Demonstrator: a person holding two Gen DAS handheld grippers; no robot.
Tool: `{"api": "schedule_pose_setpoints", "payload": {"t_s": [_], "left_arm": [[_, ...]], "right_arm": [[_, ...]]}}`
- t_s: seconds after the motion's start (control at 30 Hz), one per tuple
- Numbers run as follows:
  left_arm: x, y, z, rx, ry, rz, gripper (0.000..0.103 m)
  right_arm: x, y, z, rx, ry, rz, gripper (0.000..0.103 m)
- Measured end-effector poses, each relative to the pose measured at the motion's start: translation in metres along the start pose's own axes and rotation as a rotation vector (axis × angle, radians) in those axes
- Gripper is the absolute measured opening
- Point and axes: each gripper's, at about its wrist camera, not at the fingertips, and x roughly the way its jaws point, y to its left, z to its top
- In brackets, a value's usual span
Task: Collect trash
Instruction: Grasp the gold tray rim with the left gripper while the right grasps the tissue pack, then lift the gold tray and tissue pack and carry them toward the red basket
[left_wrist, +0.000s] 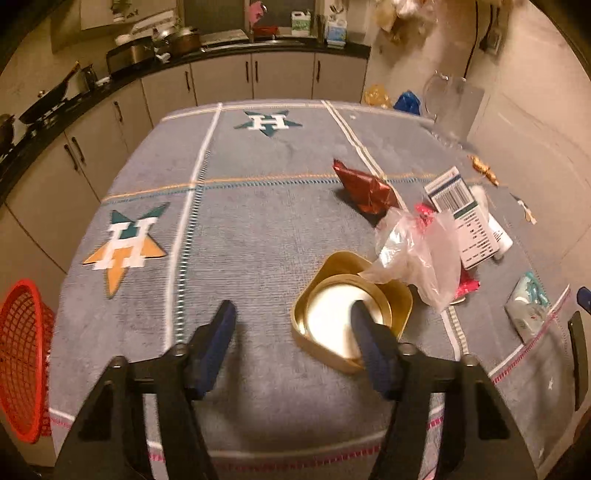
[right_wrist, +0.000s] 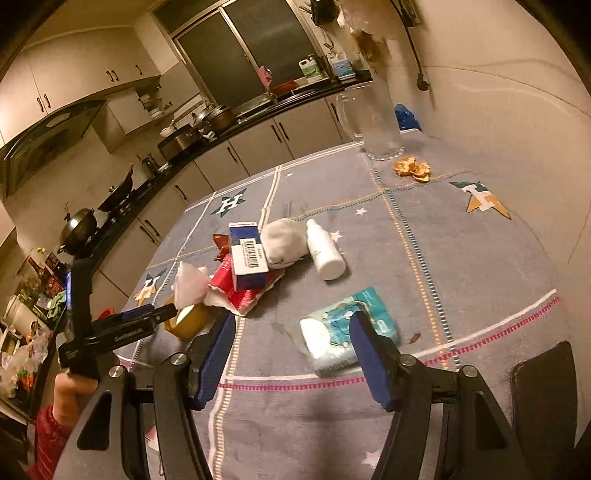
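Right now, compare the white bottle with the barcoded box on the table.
The white bottle is round and plain; the barcoded box is rectangular, blue and white, with a printed barcode. The bottle lies directly on the tablecloth; the box sits propped on the red wrapper in the trash pile. Both lie on their sides, and neither is in the fingers of a gripper.

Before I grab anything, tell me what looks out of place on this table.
Litter is heaped mid-table: a barcoded box lies askew on a red wrapper, beside a white bottle tipped on its side. Peel scraps sit by the glass jug. Clear plastic droops into the gold tin.
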Motion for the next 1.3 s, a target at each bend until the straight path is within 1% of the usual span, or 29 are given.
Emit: {"api": "schedule_pose_setpoints", "payload": {"t_s": [0.03, 0.1, 0.13, 0.2, 0.3, 0.33, 0.4, 0.43, 0.5, 0.57, 0.6, 0.63, 0.67, 0.73, 0.77, 0.8, 0.83, 0.9, 0.97, 1.03, 1.07, 1.2, 1.3], "left_arm": [[0.005, -0.002, 0.001, 0.002, 0.012, -0.019, 0.048], [0.014, -0.006, 0.001, 0.007, 0.040, -0.030, 0.033], [0.017, -0.009, 0.000, 0.013, 0.049, -0.031, 0.032], [0.017, -0.016, -0.002, 0.037, 0.023, -0.009, 0.032], [0.018, -0.016, -0.003, 0.025, 0.011, -0.017, 0.032], [0.019, -0.015, -0.003, 0.021, 0.005, -0.021, 0.032], [0.019, -0.015, -0.005, 0.032, -0.009, -0.022, 0.032], [0.018, -0.015, -0.006, 0.035, -0.013, -0.022, 0.032], [0.018, -0.014, -0.006, 0.029, -0.020, -0.036, 0.035], [0.019, -0.014, -0.005, 0.033, -0.023, -0.045, 0.037], [0.019, -0.015, -0.005, 0.039, -0.025, -0.042, 0.038], [0.020, -0.015, -0.004, 0.035, -0.025, -0.046, 0.040], [0.020, -0.016, -0.004, 0.036, -0.025, -0.050, 0.042], [0.020, -0.018, -0.004, 0.042, -0.024, -0.040, 0.043], [0.020, -0.018, -0.003, 0.039, -0.024, -0.036, 0.042], [0.019, -0.018, -0.004, 0.043, -0.027, -0.030, 0.033], [0.018, -0.019, -0.005, 0.047, -0.031, -0.025, 0.030], [0.013, -0.017, -0.008, 0.036, -0.036, -0.016, 0.016], [0.005, -0.013, -0.011, 0.024, -0.051, -0.028, 0.014], [-0.004, -0.011, -0.015, 0.021, -0.071, -0.035, 0.011], [-0.009, -0.009, -0.017, 0.020, -0.078, -0.029, 0.009], [-0.033, -0.004, -0.026, 0.012, -0.140, -0.011, 0.009], [-0.047, -0.001, -0.029, 0.001, -0.169, -0.002, 0.009]], "right_arm": [[-0.001, -0.003, 0.000, 0.000, -0.001, -0.003, 0.069], [0.000, -0.008, -0.002, -0.002, -0.001, -0.020, 0.069], [0.001, -0.008, -0.002, -0.008, -0.003, -0.028, 0.069], [0.005, -0.005, -0.003, -0.035, 0.000, -0.032, 0.068], [0.016, 0.006, -0.008, -0.104, 0.022, -0.035, 0.063], [0.020, 0.010, -0.009, -0.133, 0.031, -0.041, 0.060], [0.034, 0.019, -0.013, -0.191, 0.068, -0.078, 0.049], [0.040, 0.021, -0.015, -0.208, 0.085, -0.078, 0.042], [0.049, 0.023, -0.019, -0.232, 0.108, -0.081, 0.038], [0.057, 0.026, -0.021, -0.264, 0.119, -0.112, 0.031], [0.061, 0.028, -0.022, -0.289, 0.125, -0.130, 0.030], [0.066, 0.029, -0.023, -0.310, 0.134, -0.150, 0.026], [0.069, 0.030, -0.024, -0.321, 0.141, -0.159, 0.016], [0.075, 0.030, -0.028, -0.332, 0.172, -0.172, 0.004], [0.074, 0.030, -0.028, -0.334, 0.164, -0.177, 0.002], [0.072, 0.030, -0.029, -0.340, 0.151, -0.179, 0.002], [0.069, 0.031, -0.029, -0.342, 0.143, -0.176, 0.002], [0.063, 0.034, -0.030, -0.336, 0.125, -0.160, 0.001], [0.056, 0.039, -0.029, -0.325, 0.104, -0.127, 0.001], [0.048, 0.047, -0.028, -0.320, 0.078, -0.070, 0.001], [0.046, 0.049, -0.027, -0.316, 0.075, -0.057, 0.001], [0.041, 0.061, -0.025, -0.284, 0.063, 0.048, 0.002], [0.042, 0.069, -0.027, -0.272, 0.067, 0.103, 0.002]]}}
